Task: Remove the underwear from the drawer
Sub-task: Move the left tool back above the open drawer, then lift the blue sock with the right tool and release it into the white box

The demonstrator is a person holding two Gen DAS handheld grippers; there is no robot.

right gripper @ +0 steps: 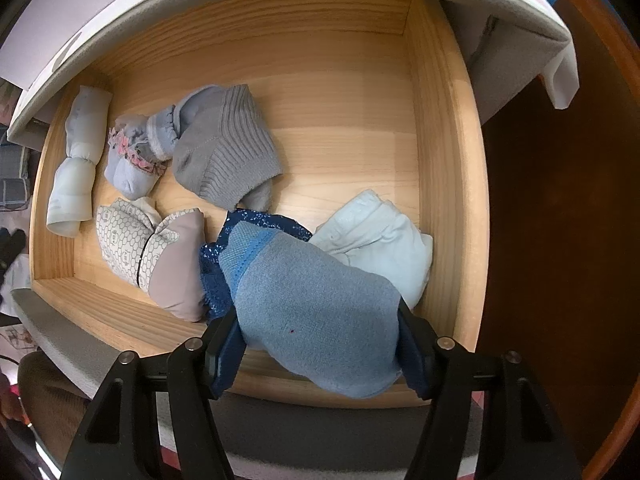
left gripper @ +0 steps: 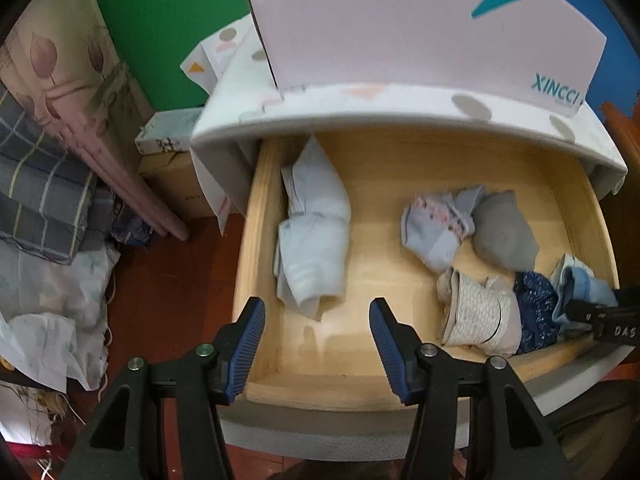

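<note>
The wooden drawer point(left gripper: 256, 240) point(right gripper: 444, 160) stands pulled out, with several rolled pieces of underwear and socks inside. My left gripper point(left gripper: 317, 312) is open and empty over the drawer's front left, just short of a pale blue roll point(left gripper: 314, 232) point(right gripper: 78, 164). My right gripper point(right gripper: 318, 320) point(left gripper: 600, 316) points down at the front right, shut on a blue-grey bundle point(right gripper: 312, 304) point(left gripper: 580, 284). Under and beside that bundle lie a dark blue dotted piece point(right gripper: 260, 220) and a pale blue folded piece point(right gripper: 384, 240).
A grey ribbed bundle point(right gripper: 224, 148), a lavender floral bundle point(right gripper: 136, 148) and a beige patterned roll point(right gripper: 152, 248) lie mid-drawer. The white cabinet top point(left gripper: 400, 112) overhangs the drawer's back. A cardboard box point(left gripper: 172, 168) and bedding point(left gripper: 48, 200) sit to the left on the red-brown floor.
</note>
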